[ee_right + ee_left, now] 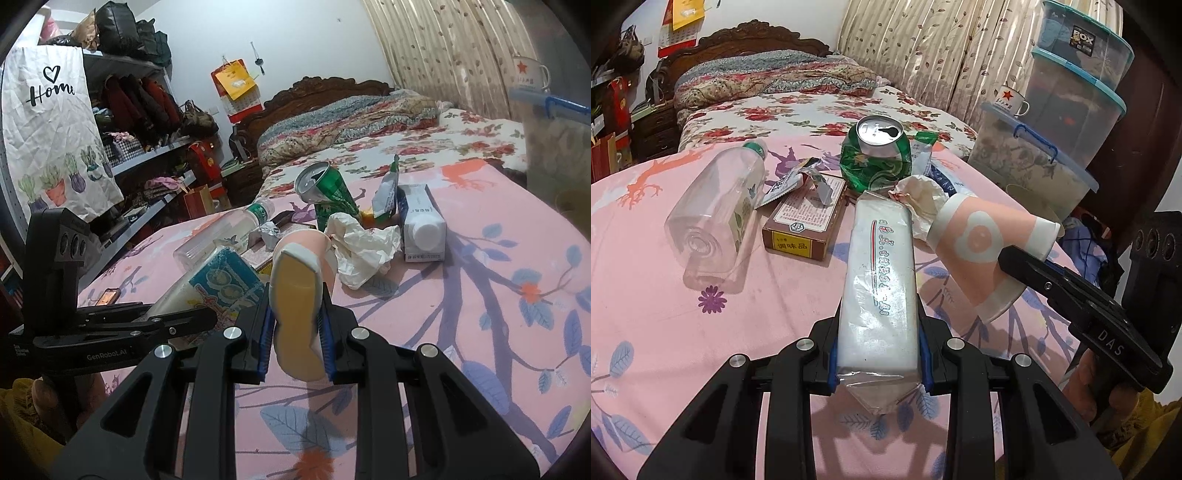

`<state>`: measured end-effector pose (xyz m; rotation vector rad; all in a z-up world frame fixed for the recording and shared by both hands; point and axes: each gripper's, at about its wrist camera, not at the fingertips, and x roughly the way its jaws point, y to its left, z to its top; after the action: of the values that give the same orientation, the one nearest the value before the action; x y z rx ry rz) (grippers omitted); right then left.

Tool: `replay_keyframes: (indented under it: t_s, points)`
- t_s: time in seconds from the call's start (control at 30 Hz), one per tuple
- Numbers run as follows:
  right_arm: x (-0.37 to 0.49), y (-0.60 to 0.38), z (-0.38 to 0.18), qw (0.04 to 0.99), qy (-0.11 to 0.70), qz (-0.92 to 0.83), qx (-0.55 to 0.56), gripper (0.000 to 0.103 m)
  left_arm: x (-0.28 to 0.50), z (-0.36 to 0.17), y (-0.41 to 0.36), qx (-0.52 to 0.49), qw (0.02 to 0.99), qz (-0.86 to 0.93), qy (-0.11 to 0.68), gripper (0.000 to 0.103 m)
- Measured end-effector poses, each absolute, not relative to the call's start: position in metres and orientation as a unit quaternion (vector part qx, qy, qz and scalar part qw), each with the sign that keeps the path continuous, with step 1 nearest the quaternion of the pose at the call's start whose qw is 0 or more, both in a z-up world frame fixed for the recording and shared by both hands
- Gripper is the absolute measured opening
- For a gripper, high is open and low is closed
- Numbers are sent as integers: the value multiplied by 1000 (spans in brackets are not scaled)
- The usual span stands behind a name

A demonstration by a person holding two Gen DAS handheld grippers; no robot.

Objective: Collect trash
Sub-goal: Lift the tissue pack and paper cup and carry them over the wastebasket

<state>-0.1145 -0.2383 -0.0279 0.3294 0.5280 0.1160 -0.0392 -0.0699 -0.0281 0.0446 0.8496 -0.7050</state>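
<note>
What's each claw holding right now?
Left claw: closed on a white packet.
Right claw: closed on a pink paper cup, squashing it.

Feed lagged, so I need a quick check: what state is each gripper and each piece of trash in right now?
left gripper: shut on the white packet, lifted.
right gripper: shut on the paper cup, squashed.
green can: dented, opened, upright.
clear bottle: capped, lying down.
brown box: flat, closed.
crumpled paper: wadded, loose.
milk carton: capped, lying down.
</note>
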Motion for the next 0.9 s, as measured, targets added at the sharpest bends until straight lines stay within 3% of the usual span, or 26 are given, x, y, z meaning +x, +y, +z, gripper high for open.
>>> replay_keyframes:
  t_s: [0.5, 0.9]
  points:
    - [-123, -254, -18, 955, 237, 44, 174, 24, -41, -9, -82, 24, 843, -365, 395, 29]
    - [-153, -330, -8, 958, 186, -54, 212, 24, -27, 17, -174, 68, 803, -450, 385, 29]
